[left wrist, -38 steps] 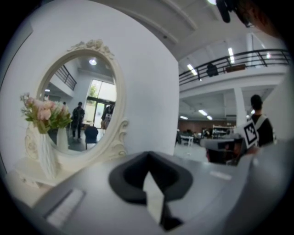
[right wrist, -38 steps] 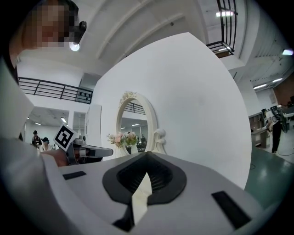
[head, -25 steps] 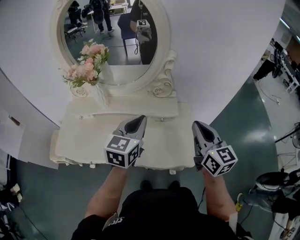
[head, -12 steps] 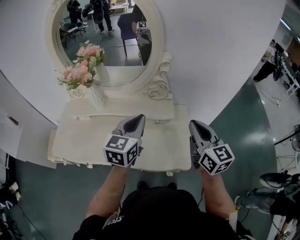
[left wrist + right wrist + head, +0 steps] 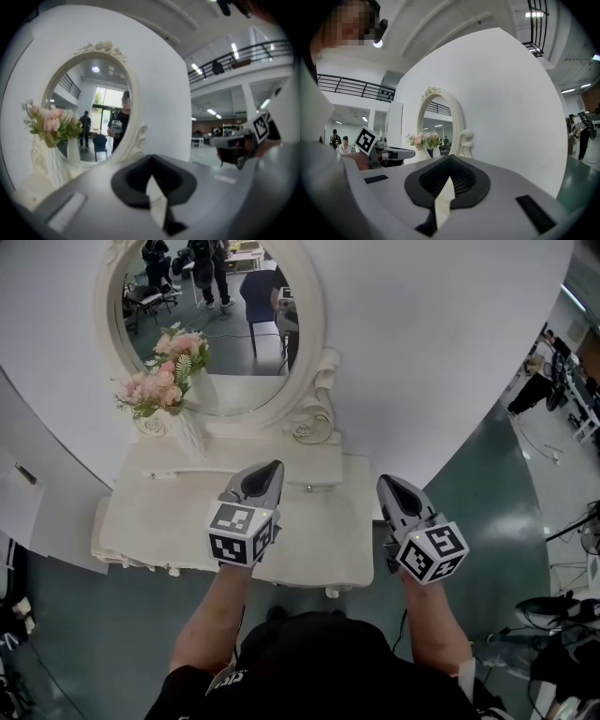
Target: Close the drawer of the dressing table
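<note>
head view: from above the person, facing forward and steeply down over both arms onto the dressing table [image 5: 169,512]; middle distance.
left gripper view: low, about level along its own jaws, near the oval mirror [image 5: 89,117], which fills its left half; right gripper [image 5: 234,147] at its right edge.
right gripper view: level, farther back, mirror small near centre; left gripper [image 5: 393,153] at its left.
shared by all: mirror, pink flowers [image 5: 424,139], white wall [image 5: 511,93].

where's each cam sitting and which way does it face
Head view: on the person's head, looking steeply down at the dressing table and mirror; both forearms, left gripper and right gripper show.
Left gripper view: on the left gripper, facing the mirror along its shut jaws; right gripper at right.
Right gripper view: on the right gripper, facing wall and mirror; left gripper at left.
Shared: all see mirror and flowers.
</note>
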`<state>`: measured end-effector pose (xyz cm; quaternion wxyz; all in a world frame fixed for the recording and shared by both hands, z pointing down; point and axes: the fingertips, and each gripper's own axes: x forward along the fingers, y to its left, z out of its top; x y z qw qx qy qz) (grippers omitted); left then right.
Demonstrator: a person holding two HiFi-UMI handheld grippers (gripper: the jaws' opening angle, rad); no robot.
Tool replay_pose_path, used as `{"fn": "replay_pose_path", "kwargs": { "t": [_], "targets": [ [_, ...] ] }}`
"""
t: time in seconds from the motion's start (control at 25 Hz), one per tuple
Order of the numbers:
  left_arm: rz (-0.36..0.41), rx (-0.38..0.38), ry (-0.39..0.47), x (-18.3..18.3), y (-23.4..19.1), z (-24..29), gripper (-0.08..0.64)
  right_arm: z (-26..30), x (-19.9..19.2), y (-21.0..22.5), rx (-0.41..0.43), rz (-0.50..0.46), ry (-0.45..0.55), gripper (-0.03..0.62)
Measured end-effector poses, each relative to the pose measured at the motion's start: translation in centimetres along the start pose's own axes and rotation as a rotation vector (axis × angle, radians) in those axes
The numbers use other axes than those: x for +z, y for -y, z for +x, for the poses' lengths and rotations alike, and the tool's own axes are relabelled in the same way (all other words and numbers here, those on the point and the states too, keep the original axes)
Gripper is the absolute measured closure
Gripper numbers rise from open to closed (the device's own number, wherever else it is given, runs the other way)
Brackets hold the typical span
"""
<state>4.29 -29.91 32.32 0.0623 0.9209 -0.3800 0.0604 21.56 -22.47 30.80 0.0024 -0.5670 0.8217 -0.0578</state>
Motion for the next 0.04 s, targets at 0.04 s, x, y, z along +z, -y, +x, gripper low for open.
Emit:
{"fn": "replay_pose_path", "kwargs": {
  "t": [0.04],
  "targets": [
    [0.025, 0.017, -0.001, 0.15, -0.10, -0.06, 0.551, 0.05, 0.12, -0.01, 0.001, 0.002, 0.002, 0.600]
  ]
}}
